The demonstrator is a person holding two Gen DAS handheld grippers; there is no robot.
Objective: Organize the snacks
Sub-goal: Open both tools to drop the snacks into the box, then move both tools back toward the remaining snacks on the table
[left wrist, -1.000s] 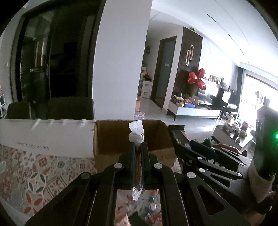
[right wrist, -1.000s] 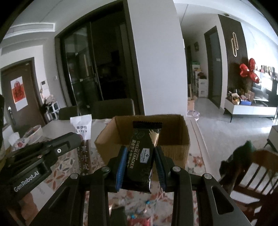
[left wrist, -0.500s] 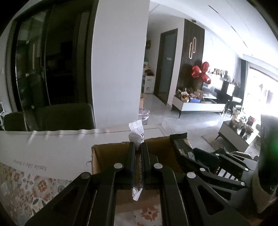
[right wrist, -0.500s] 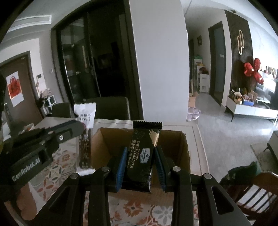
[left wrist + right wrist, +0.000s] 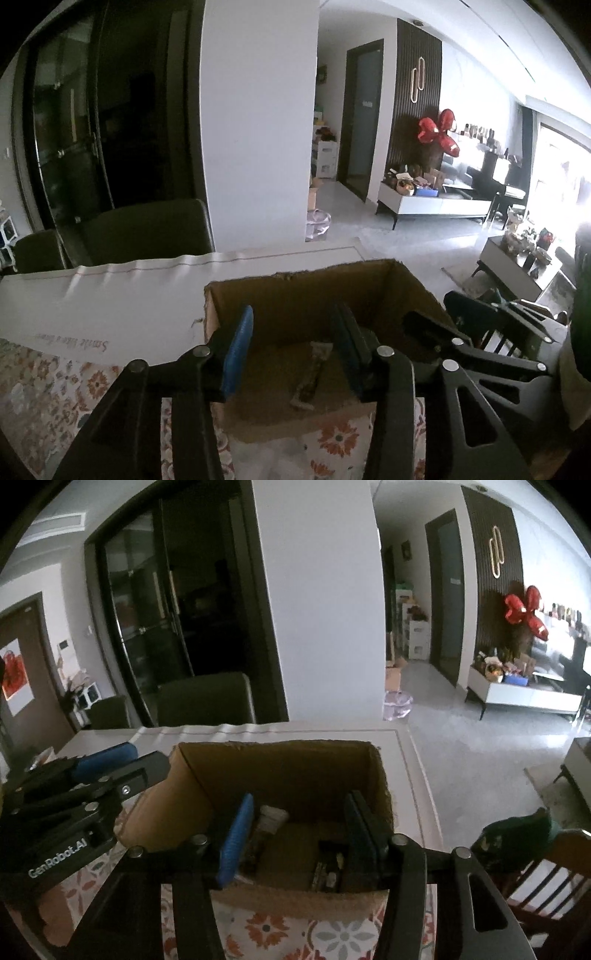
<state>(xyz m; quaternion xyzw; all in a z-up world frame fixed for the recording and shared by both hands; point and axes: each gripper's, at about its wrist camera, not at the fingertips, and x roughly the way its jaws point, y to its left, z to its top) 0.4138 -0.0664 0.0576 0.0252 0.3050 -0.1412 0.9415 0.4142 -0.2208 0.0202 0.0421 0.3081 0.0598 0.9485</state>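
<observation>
A brown cardboard box (image 5: pixel 295 291) (image 5: pixel 280 771) stands open-topped on the flowered tablecloth. My left gripper (image 5: pixel 293 332) hovers over its near edge, jaws opening, nothing between the blue pads. Below it a slim snack packet (image 5: pixel 312 373) lies on the box floor. My right gripper (image 5: pixel 299 825) is over the same box, jaws opening and empty. Under it lie a white-ended packet (image 5: pixel 267 821) and the dark cracker packet (image 5: pixel 328 866). The left gripper (image 5: pixel 110 771) shows at the box's left side in the right wrist view; the right gripper (image 5: pixel 436 328) shows at its right in the left wrist view.
The table (image 5: pixel 110 295) carries a white cloth with a flowered runner (image 5: pixel 332 934). Dark chairs (image 5: pixel 144 229) stand behind the table. A wooden chair with a green cloth (image 5: pixel 517 845) is at the right. A white pillar (image 5: pixel 321 609) rises beyond the table.
Both grippers moved forward over the box and opened. The white-topped packet left the left jaws and the black cracker packet left the right jaws; both now lie inside the box.
</observation>
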